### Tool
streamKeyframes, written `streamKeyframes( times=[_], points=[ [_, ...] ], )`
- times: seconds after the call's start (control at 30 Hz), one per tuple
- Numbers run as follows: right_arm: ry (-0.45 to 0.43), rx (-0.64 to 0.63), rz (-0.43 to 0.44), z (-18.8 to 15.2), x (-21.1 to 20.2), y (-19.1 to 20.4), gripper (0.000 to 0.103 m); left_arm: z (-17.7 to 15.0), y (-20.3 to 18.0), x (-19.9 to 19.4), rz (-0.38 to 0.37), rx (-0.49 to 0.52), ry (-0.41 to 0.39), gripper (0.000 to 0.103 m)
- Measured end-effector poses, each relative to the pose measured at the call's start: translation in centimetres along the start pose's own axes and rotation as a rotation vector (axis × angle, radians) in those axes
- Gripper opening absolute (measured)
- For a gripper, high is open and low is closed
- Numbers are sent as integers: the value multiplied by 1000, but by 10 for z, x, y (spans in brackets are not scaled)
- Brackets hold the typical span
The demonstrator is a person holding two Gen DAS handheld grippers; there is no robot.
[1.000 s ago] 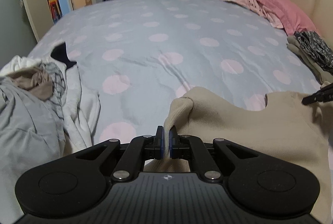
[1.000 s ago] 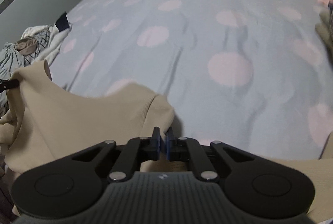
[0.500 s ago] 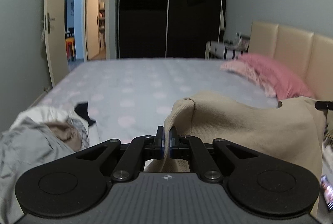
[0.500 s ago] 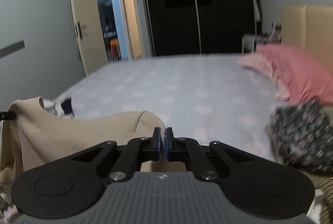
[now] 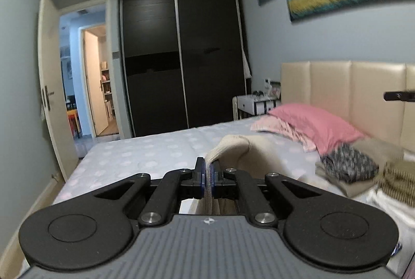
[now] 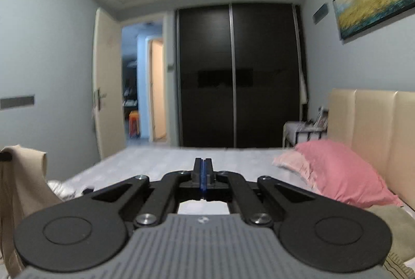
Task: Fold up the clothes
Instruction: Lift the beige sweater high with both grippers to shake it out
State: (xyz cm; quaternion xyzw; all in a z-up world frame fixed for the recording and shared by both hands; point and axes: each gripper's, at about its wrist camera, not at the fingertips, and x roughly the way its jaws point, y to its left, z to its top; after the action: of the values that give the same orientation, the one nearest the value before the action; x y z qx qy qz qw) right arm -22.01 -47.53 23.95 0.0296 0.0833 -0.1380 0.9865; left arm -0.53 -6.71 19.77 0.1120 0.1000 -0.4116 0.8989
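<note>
Bed (image 5: 155,149) ahead; left tool (image 5: 206,176) clamped on beige garment (image 5: 233,149) — right tool (image 6: 203,175) closed, nothing visible between pads.

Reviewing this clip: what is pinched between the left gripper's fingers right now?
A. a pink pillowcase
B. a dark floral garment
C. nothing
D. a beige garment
D: in the left wrist view the left gripper is shut on a fold of the beige garment, which rises from between its fingers; the pink pillow and dark floral garment lie apart on the bed.
</note>
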Motion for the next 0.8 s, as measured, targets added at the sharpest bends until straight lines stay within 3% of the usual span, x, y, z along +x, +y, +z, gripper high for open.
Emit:
streamKeyframes(
  times=[0.17,0.43,0.5,0.57,0.63,0.8],
  points=[
    [181,33,43,-50,24,1,6,-30,-6,11,55,4,100,2],
    [464,45,88,-154,89,16,7,-90,51,40,212,-124,269,2],
    [510,46,103,-171,101,20,13,-106,66,46,249,-162,303,2],
    [543,41,127,-181,119,30,28,-122,80,53,279,-199,337,2],
    [572,35,155,-189,140,40,35,-141,96,58,303,-234,371,2],
    [645,21,226,-210,191,67,39,-177,128,59,346,-295,448,2]
  ],
)
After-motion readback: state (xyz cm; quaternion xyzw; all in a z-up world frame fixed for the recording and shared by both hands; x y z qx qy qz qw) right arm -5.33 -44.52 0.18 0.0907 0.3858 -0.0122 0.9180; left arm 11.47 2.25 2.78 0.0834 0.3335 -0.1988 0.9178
